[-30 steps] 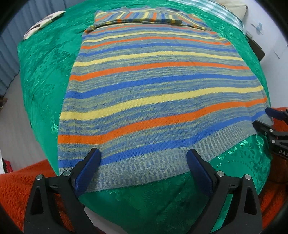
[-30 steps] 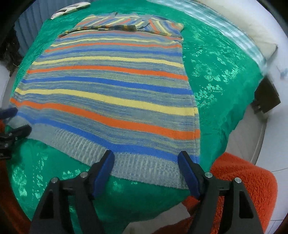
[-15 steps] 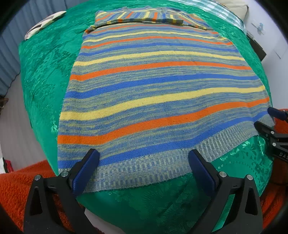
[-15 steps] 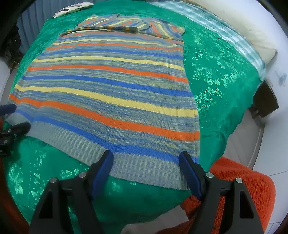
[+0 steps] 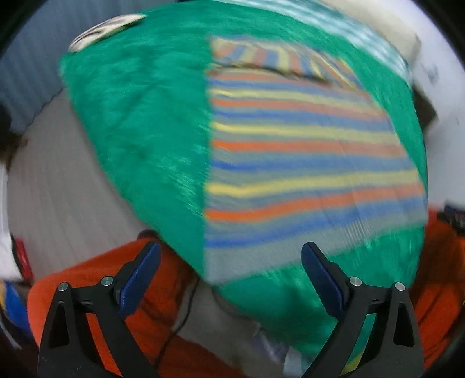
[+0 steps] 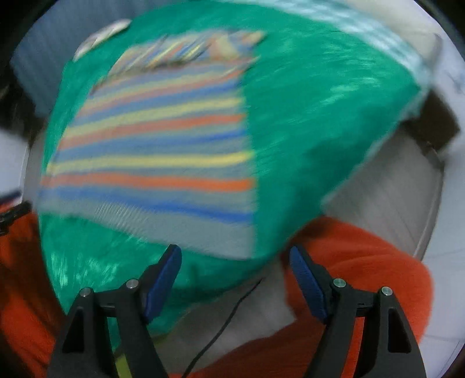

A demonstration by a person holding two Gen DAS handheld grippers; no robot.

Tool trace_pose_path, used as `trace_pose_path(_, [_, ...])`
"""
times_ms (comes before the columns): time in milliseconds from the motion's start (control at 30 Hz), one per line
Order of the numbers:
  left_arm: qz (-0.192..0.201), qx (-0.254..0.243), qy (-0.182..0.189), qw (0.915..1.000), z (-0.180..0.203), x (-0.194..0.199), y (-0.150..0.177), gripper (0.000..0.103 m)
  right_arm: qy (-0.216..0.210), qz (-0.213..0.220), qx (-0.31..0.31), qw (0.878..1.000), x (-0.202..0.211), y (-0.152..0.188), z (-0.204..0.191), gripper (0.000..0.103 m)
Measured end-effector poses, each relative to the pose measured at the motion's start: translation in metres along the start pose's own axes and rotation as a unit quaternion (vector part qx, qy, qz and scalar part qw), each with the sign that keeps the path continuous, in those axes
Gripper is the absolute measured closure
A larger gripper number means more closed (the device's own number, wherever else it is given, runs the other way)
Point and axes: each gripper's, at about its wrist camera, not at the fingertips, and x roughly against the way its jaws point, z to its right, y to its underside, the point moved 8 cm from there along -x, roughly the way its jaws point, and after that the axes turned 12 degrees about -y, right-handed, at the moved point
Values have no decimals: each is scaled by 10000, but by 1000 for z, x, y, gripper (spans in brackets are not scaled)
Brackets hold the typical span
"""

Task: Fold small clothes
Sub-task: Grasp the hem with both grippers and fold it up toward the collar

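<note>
Sweater (image 5: 305, 162) flat on green bed (image 5: 139, 130), hem at 6 o'clock for a corner grab; my left gripper (image 5: 229, 276) and right gripper (image 6: 235, 273) fingers wide, holding nothing

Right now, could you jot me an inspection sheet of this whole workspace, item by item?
Surface: green cloth over a table, glossy, patterned; pictures blurred.
Job's things: striped sweater lying flat on the cloth, hem toward the cameras, its far end folded over.
Clutter: a pale patterned item at the far corner; too blurred to name.
Grippers: left gripper and right gripper both open, nothing between the pads, off the sweater's near corners.
Cables: thin dark cable below the table edge.
Surroundings: orange fabric near the cameras, pale floor, checked cloth at the far edge.
</note>
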Motion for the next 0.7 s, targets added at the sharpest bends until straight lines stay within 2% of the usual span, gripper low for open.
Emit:
trace_pose_path(67, [-107,186,14,9998,-9,-21,-7,7,-222,178,-142,9995,3,-10,14,27])
trace_pose_path(133, [-433,56,102,9990,1,-47,-4,22,-671,188,-337,9970,-6,-19,21,30])
trace_pose_path(167, [-573,-48,147,9982,5,-55,0,32,-860,157,-438,9952,-13,-21,23,32])
trace_pose_path(200, [-676,-146,179,9974,10,-60,4,33,-1045,42,-515,9932,-23,-22,24,35])
trace_pose_path(267, [-595,-265,78,9978,16,-61,9,34,-1193,-146,-500,9915,-36,-19,19,41])
trace_pose_path(300, [-588,-307,77,9978,18,-59,10,43,-1324,-274,-459,9897,-43,-17,15,50])
trace_pose_path(333, [-643,-383,126,9971,22,-56,13,51,-1474,-446,-401,9873,-50,-13,10,65])
trace_pose_path(400, [-748,-524,93,9958,24,-54,15,90,-1649,-705,-332,9832,-55,-6,2,80])
trace_pose_path(433, [-781,-652,47,9948,27,-50,16,98,-1707,-743,-326,9820,-55,-6,0,91])
trace_pose_path(467, [-779,-774,-4,9939,28,-48,15,98,-1807,-789,-342,9798,-53,-5,-1,96])
trace_pose_path(533, [-792,-878,18,9930,33,-44,10,99,-1998,-786,-432,9757,-48,-10,-2,97])
trace_pose_path(600, [-829,-732,351,9932,37,-38,-2,99,-2262,-642,-607,9701,-39,-17,-3,97])
trace_pose_path(700, [-760,-120,1114,9908,30,-29,-38,99,-2753,-216,-975,9562,-26,-41,-2,97])
